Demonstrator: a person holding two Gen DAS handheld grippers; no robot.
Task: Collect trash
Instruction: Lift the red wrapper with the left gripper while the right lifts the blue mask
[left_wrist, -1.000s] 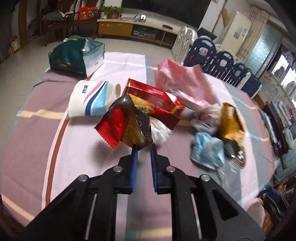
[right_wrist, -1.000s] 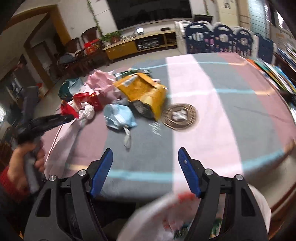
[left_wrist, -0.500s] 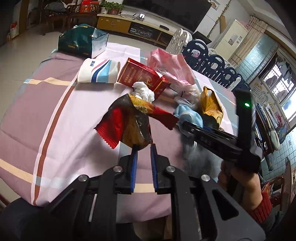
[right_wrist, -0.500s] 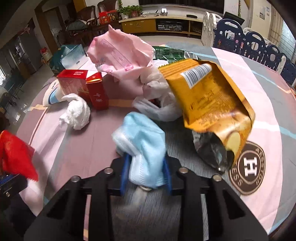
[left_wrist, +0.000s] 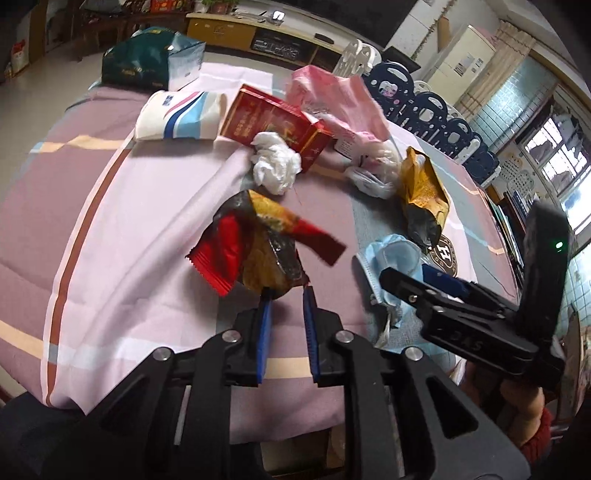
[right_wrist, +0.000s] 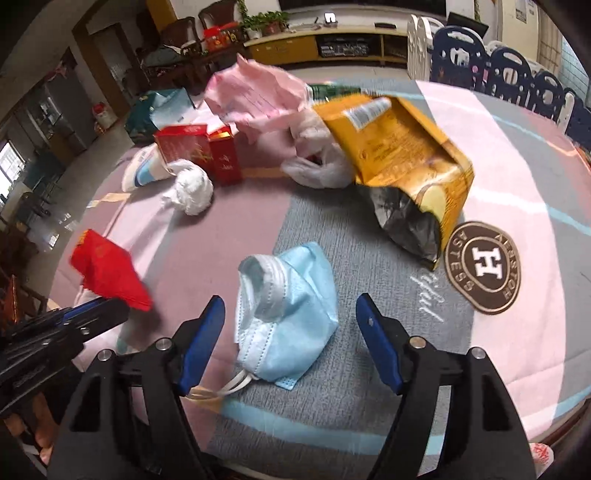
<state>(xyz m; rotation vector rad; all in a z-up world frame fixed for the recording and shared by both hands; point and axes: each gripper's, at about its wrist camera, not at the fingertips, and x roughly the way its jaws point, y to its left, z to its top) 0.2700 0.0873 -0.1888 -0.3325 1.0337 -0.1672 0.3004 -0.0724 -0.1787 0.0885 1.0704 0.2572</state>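
My left gripper (left_wrist: 287, 297) is shut on a red and gold snack wrapper (left_wrist: 258, 253) and holds it above the near edge of the table; the wrapper also shows in the right wrist view (right_wrist: 107, 275). My right gripper (right_wrist: 290, 312) is open, its fingers on either side of a light blue face mask (right_wrist: 291, 310) that lies on the cloth. The mask also shows in the left wrist view (left_wrist: 391, 258). A crumpled white tissue (left_wrist: 275, 166), a red box (left_wrist: 273, 127), a yellow chip bag (right_wrist: 402, 166) and a pink bag (right_wrist: 258, 98) lie further back.
A white, blue and pink striped pack (left_wrist: 177, 116) and a green bag (left_wrist: 151, 61) sit at the far left. A clear plastic bag (right_wrist: 317, 166) lies by the chip bag. A brown round logo (right_wrist: 482, 267) marks the striped tablecloth (left_wrist: 110, 206). Blue chairs (left_wrist: 436, 107) stand beyond.
My right gripper was shut on the blue mask half a second ago and has now opened around it. My left gripper has drawn back toward the near edge with the wrapper.
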